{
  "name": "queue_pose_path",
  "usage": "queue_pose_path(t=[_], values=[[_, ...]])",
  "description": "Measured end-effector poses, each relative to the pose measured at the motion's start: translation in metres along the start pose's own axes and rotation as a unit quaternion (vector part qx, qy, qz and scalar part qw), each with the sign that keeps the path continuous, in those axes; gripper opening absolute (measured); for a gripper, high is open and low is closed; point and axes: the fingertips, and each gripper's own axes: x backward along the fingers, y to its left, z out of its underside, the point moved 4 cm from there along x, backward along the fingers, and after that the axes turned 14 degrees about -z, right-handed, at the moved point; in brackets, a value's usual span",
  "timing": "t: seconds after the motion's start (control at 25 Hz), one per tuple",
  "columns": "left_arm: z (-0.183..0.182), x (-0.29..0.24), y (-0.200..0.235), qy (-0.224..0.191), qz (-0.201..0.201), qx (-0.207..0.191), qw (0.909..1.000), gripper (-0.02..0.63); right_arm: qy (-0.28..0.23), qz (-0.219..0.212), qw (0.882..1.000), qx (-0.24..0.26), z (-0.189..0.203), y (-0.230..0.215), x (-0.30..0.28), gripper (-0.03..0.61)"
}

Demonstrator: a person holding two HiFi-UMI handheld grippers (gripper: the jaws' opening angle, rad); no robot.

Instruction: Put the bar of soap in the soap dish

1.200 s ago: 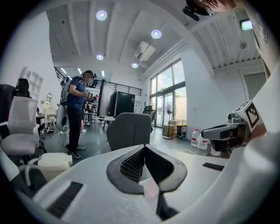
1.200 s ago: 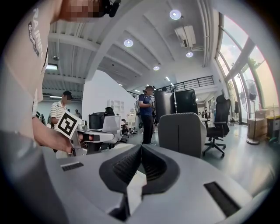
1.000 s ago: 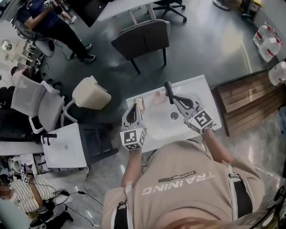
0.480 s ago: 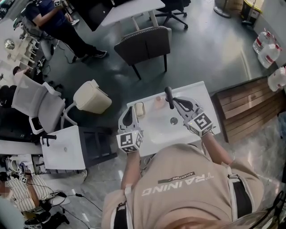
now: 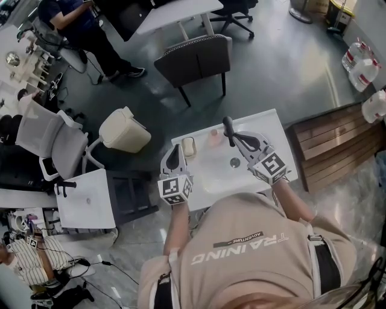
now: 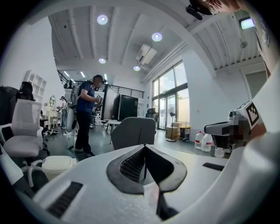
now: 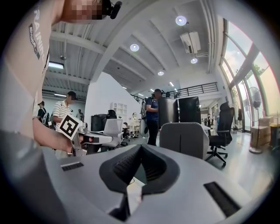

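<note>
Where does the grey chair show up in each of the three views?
Head view: grey chair at top centre.
Left gripper view: centre, slightly below mid-height.
Right gripper view: right of centre.
Shared landmark: the standing person in blue, left of the chair everywhere.

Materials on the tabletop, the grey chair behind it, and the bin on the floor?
Tabletop: smooth white with a faint sheen, likely laminate or painted board. Chair: matte dark grey shell with pale edge trim, looks upholstered; thin black legs, probably metal. Bin: cream, smooth moulded, likely plastic.
</note>
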Motion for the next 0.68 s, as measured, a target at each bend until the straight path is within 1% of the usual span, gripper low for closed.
queue_pose_path(t=[0.44,0.68], values=[[0.003,-0.006,-0.003,0.008,0.004,-0.003,1.0000,0.011,0.011,-0.006,1.000,-0.006,0.008,-0.003,-0.002,0.012],[0.001,-0.009,-0.009,0.003,0.007,0.016,0.9998,0.011,0.017,-0.008,1.000,-0.009,0.015,-0.010,0.001,0.012]])
